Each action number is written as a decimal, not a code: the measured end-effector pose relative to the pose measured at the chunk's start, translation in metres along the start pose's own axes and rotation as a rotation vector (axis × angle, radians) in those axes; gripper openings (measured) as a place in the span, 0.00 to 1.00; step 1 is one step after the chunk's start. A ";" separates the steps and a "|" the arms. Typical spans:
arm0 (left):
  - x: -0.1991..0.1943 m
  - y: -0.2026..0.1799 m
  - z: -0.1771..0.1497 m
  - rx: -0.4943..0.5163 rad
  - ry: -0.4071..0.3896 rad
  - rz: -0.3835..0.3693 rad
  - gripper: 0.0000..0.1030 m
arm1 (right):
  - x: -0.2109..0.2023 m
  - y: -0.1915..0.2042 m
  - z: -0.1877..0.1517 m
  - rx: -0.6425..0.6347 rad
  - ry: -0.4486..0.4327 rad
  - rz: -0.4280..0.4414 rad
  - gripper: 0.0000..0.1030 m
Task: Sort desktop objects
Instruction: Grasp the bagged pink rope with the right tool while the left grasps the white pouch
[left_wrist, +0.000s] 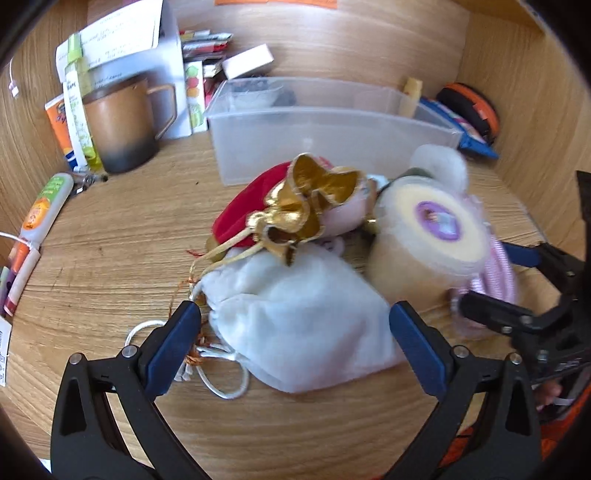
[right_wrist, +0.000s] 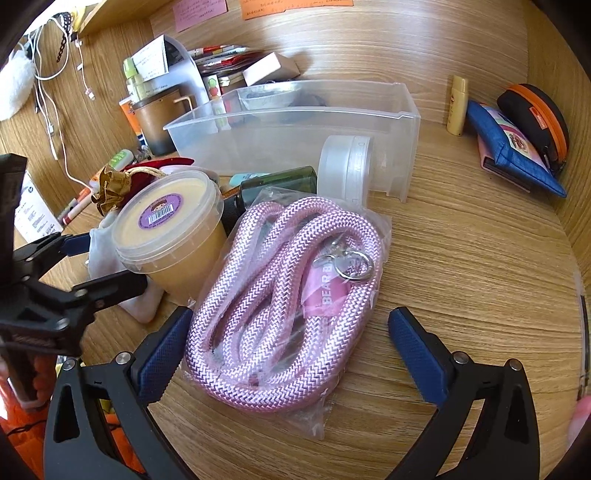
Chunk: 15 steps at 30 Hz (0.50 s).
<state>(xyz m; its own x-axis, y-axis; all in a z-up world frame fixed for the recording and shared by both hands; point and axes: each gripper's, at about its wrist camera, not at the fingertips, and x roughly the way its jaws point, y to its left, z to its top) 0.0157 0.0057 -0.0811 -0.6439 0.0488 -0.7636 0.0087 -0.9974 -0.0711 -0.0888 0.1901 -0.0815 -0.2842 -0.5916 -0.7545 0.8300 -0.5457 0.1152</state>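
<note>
My left gripper (left_wrist: 293, 321) is open, its blue pads either side of a white drawstring pouch (left_wrist: 295, 325) lying on the wooden desk (left_wrist: 110, 258). Behind the pouch lie a red pouch with a gold top (left_wrist: 255, 206) and a lidded tub of yellowish cream (left_wrist: 428, 236). My right gripper (right_wrist: 290, 325) is open around a coiled pink rope in a clear bag (right_wrist: 284, 295), and its pads stand clear of the bag. The tub (right_wrist: 170, 236) stands left of the rope. The left gripper (right_wrist: 103, 258) shows at that view's left edge, the right gripper (left_wrist: 509, 284) at the other view's right edge.
A clear plastic bin (right_wrist: 410, 122) stands behind the pile, with a dark green bottle with a white cap (right_wrist: 280, 181) lying before it. A brown mug (left_wrist: 118, 122), tubes and boxes crowd the back left. A blue pouch (right_wrist: 513, 155) and an orange-rimmed case (right_wrist: 535, 114) sit back right.
</note>
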 end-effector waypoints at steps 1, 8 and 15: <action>0.002 0.001 0.002 0.001 0.006 0.005 1.00 | 0.001 0.000 0.001 0.000 0.006 0.001 1.00; 0.016 -0.009 0.009 0.056 0.027 0.053 1.00 | 0.011 0.005 0.008 -0.032 0.031 0.004 0.98; 0.017 -0.008 0.009 0.067 0.010 0.045 1.00 | 0.003 0.006 0.005 -0.046 -0.004 0.027 0.77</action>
<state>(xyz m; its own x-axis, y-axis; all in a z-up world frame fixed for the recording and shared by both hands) -0.0025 0.0138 -0.0878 -0.6366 0.0041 -0.7711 -0.0142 -0.9999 0.0065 -0.0870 0.1814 -0.0798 -0.2633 -0.6079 -0.7491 0.8586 -0.5016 0.1053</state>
